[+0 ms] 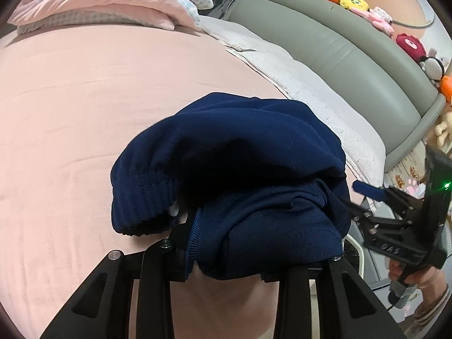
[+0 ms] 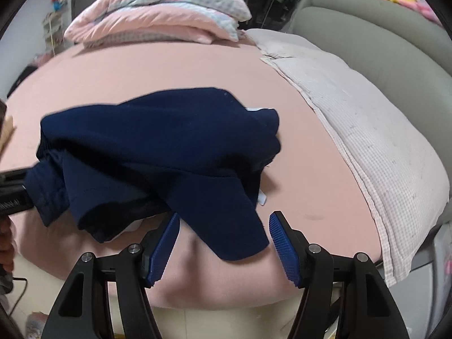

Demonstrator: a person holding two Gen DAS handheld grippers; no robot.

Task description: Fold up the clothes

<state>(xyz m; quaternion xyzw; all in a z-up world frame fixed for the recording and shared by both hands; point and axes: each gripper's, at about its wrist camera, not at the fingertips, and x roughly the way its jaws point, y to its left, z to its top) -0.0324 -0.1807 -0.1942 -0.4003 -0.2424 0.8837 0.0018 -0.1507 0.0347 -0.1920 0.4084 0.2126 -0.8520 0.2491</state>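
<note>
A crumpled navy-blue fleece garment (image 2: 158, 152) is seen bunched on the pink bed sheet (image 2: 175, 65), its long axis running from nine o'clock to three o'clock in the right wrist view. The left tongs (image 1: 226, 257) are pinched on its ribbed edge, fabric draped over them. The right tongs (image 2: 223, 250) are spread with nothing pressed, a loose flap lying between them toward twelve o'clock, so this hand is judged nearer that free end.

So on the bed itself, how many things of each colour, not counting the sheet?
Navy: 1, the bunched garment
Pink: 1, the folded quilt at the far end
Off-white: 1, the checked pad along the headboard side
Total: 3
</note>
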